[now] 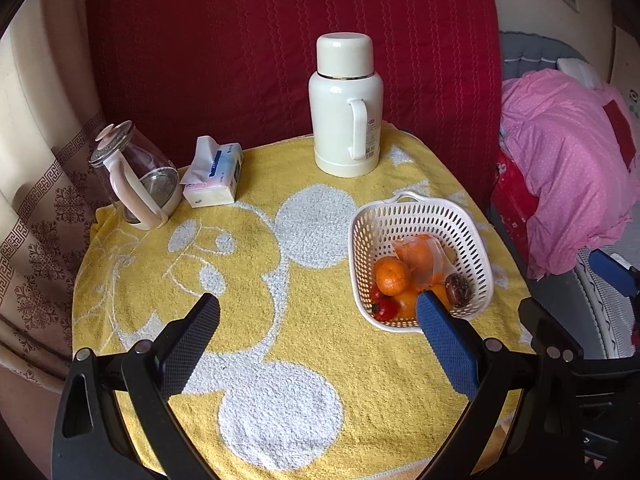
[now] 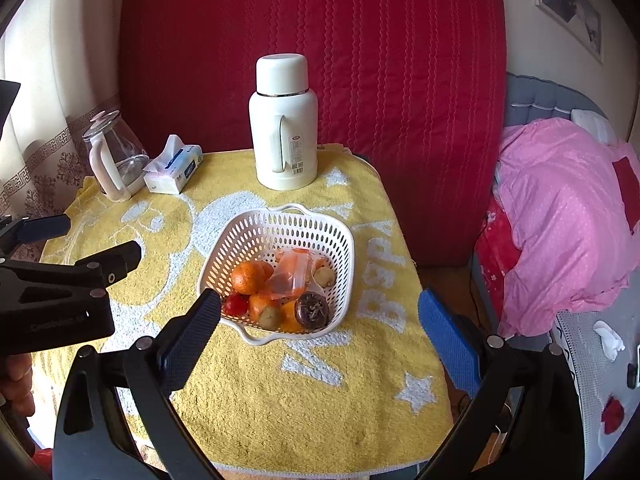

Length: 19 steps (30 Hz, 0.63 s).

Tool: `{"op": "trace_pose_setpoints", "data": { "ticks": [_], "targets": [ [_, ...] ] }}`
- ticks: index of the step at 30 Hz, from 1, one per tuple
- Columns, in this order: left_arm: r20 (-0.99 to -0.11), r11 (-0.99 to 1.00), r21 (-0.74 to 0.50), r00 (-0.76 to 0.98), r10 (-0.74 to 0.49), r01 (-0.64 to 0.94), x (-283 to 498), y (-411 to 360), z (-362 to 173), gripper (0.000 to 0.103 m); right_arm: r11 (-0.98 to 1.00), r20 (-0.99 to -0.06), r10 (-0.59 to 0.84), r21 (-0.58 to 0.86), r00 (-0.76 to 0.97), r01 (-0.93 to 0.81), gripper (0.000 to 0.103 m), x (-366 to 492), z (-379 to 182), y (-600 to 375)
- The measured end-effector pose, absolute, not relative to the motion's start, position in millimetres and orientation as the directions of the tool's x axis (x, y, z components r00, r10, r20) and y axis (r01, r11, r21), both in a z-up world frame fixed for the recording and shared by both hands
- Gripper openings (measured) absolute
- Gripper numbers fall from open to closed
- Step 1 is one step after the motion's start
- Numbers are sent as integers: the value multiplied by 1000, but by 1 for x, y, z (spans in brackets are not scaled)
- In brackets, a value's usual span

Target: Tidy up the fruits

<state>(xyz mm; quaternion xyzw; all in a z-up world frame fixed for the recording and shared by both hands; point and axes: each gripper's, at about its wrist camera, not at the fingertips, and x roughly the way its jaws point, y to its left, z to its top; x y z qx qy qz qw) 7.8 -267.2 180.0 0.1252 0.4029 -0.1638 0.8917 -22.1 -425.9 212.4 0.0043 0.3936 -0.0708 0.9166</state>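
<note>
A white perforated basket stands on the yellow towel and holds the fruit: an orange mandarin, more oranges under a clear plastic bag, a red fruit, a dark wrinkled fruit and a greenish one. My left gripper hovers open over the towel, left of the basket, nothing between its fingers. My right gripper is open too, above the basket's near side, empty. The left gripper also shows at the right wrist view's left edge.
A cream thermos flask stands at the table's back. A glass kettle and a tissue pack sit back left. A red quilted backrest is behind; pink bedding lies right. A hand holds the left gripper.
</note>
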Motion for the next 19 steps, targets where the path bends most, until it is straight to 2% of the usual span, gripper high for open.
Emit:
{"op": "trace_pose_setpoints", "data": {
  "ticks": [8,13,19],
  "targets": [
    [-734,906,110,648,-204,410,7,-273,181,98,986,-736,-142,-49,662,157,100,-21,205,-431],
    [-767,901,95,608,-204,422,11,-270,176,98,987,-743,-137,-47,655,154,100,-20,202,-427],
    [-802,931,68,575,-163,359,18,-244,169,98,991,-758,-113,-36,643,132,100,-17,196,-413]
  ]
}}
